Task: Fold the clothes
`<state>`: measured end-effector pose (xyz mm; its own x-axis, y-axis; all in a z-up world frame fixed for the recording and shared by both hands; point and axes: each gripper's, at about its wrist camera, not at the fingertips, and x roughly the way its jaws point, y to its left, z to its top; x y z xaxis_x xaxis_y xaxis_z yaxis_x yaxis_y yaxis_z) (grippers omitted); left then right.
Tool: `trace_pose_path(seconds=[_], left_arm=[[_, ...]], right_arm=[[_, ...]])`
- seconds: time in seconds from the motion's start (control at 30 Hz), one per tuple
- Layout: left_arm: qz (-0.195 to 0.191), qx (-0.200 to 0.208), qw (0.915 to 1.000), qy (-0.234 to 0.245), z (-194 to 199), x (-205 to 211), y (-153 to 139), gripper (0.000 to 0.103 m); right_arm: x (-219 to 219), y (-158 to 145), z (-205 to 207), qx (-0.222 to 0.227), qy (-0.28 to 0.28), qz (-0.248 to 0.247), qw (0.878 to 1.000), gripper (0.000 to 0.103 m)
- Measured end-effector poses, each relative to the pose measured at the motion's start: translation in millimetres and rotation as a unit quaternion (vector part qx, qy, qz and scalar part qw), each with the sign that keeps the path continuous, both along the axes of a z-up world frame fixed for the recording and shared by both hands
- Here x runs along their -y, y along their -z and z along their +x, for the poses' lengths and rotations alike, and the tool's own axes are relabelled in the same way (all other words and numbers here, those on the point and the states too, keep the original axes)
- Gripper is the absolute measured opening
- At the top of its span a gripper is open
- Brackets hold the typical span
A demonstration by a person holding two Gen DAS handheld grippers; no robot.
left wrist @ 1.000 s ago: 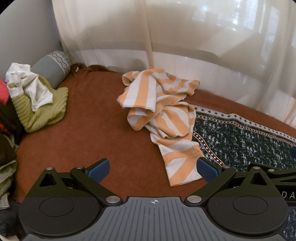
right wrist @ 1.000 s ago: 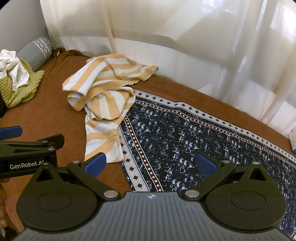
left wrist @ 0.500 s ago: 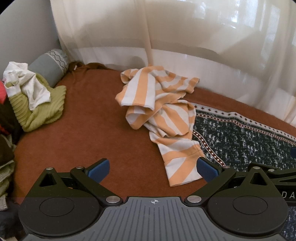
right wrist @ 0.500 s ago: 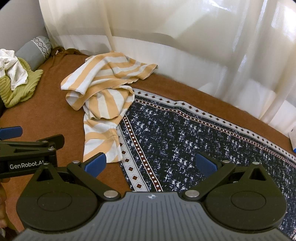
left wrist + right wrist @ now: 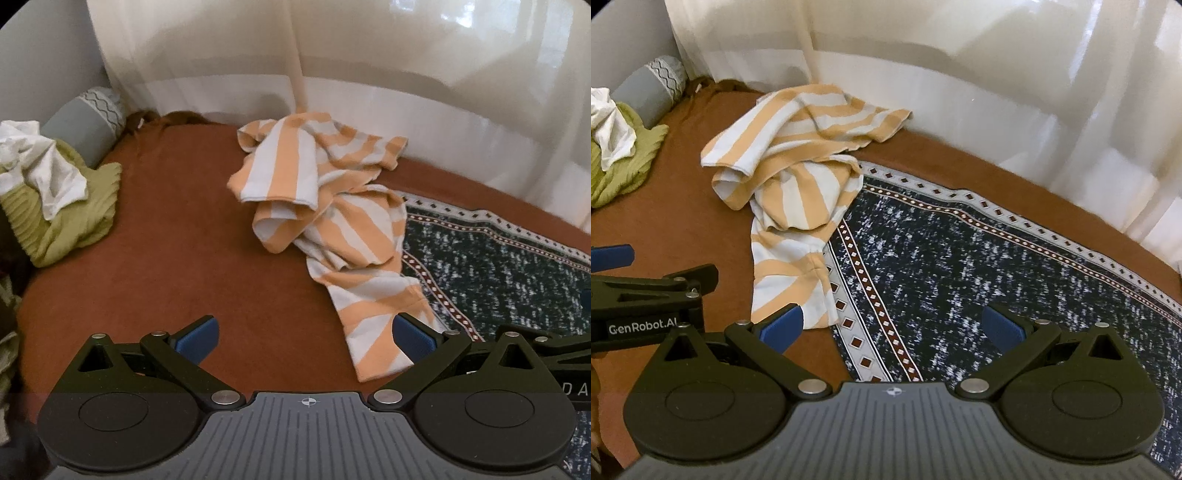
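- The striped garment (image 5: 328, 218) is lying crumpled, its long axis running from the curtain (image 5: 369, 55) toward the grippers.
- The left gripper (image 5: 306, 336) and right gripper (image 5: 892, 326) are hovering wide apart, holding nothing.

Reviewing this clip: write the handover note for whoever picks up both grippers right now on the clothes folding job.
Left gripper: open, holding nothing, above the brown cover near the shirt's closest end.
Right gripper: open, holding nothing, over the patterned dark blanket.
The orange-and-white striped shirt lies crumpled in a heap, one end trailing toward the grippers, its right edge overlapping the blanket's border.
A pile with a green garment and a white cloth sits at far left by a grey bolster pillow.
Done: no fold visible.
Left: grasp the striped shirt, spread it flat, fold it; the pile probably comes after.
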<state>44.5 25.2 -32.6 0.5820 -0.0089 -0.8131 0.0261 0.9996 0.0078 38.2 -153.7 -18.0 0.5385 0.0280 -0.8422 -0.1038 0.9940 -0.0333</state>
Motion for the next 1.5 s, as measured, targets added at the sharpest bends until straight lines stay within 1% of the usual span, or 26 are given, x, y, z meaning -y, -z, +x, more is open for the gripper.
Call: trace_pose_path(seconds=[0.1,0.27,0.4,0.5,0.57,0.63,0.67,0.7,0.73,0.8,0.87,0.9,0.93,0.97,1.03,1.1,1.17,1.23,1.33,1.43,1.5], left_arm=[[-0.002,-0.004,1.0,0.002,22,-11,6,0.103],[-0.001,0.002,1.0,0.001,70,-28,12,0.103],[-0.011,0.008,0.9999,-0.004,105,-36,16,0.103],[-0.008,0.003,1.0,0.001,126,-36,22,0.103],[-0.003,-0.001,0.9999,0.017,136,-31,26,0.1],[-0.007,-0.008,0.9996,0.027,143,-28,30,0.095],[-0.012,-0.015,0.9994,0.028,146,-28,32,0.09],[-0.018,-0.023,0.9992,0.028,149,-28,34,0.082],[-0.024,-0.03,0.9989,0.028,153,-29,37,0.077],[-0.045,-0.04,0.9975,0.036,156,-33,40,0.035],[-0.071,-0.039,0.9957,0.043,156,-38,41,0.015],[-0.075,-0.034,0.9957,0.043,153,-40,39,0.011],[-0.073,-0.026,0.9961,0.042,150,-43,35,0.01],[-0.073,-0.017,0.9964,0.041,144,-46,30,0.009],[-0.074,0.003,0.9965,0.037,131,-55,18,0.008],[-0.08,0.023,0.9962,0.028,116,-67,3,0.008],[-0.095,0.042,0.9944,0.019,96,-81,-12,0.008],[-0.101,0.056,0.9933,0.007,76,-96,-26,0.008],[-0.112,0.068,0.9913,-0.014,47,-118,-43,0.008],[-0.118,0.071,0.9899,-0.035,19,-140,-53,0.008],[-0.113,0.07,0.9899,-0.05,5,-151,-55,0.008]], right_arm=[[-5,6,13,-0.001,-0.006,0.013,1.0,0.103],[-11,11,41,0.001,-0.011,0.026,1.0,0.103],[-16,13,57,0.002,-0.007,0.022,1.0,0.103],[-18,15,60,-0.003,-0.001,0.02,1.0,0.103],[-18,16,58,-0.005,0.004,0.022,1.0,0.103],[-19,17,57,-0.01,0.006,0.021,1.0,0.103],[-19,17,58,-0.012,0.007,0.02,1.0,0.103],[-21,17,58,-0.013,0.006,0.018,1.0,0.103],[-21,17,58,-0.012,0.005,0.017,1.0,0.103],[-23,16,57,-0.01,0.003,0.017,1.0,0.102],[-24,16,57,-0.006,0.0,0.021,1.0,0.1],[-25,16,57,-0.005,-0.002,0.024,1.0,0.096],[-25,17,57,-0.006,-0.004,0.029,1.0,0.092],[-25,18,58,-0.006,-0.006,0.035,0.999,0.091],[-26,21,60,-0.007,-0.011,0.046,0.999,0.082],[-28,26,64,-0.007,-0.018,0.051,0.999,0.078],[-32,30,68,-0.006,-0.026,0.055,0.998,0.074],[-36,33,72,-0.004,-0.038,0.063,0.997,0.07],[-45,37,78,0.001,-0.058,0.067,0.996,0.069],[-55,43,84,0.002,-0.076,0.066,0.995,0.069],[-62,47,87,-0.002,-0.089,0.07,0.994,0.069]])
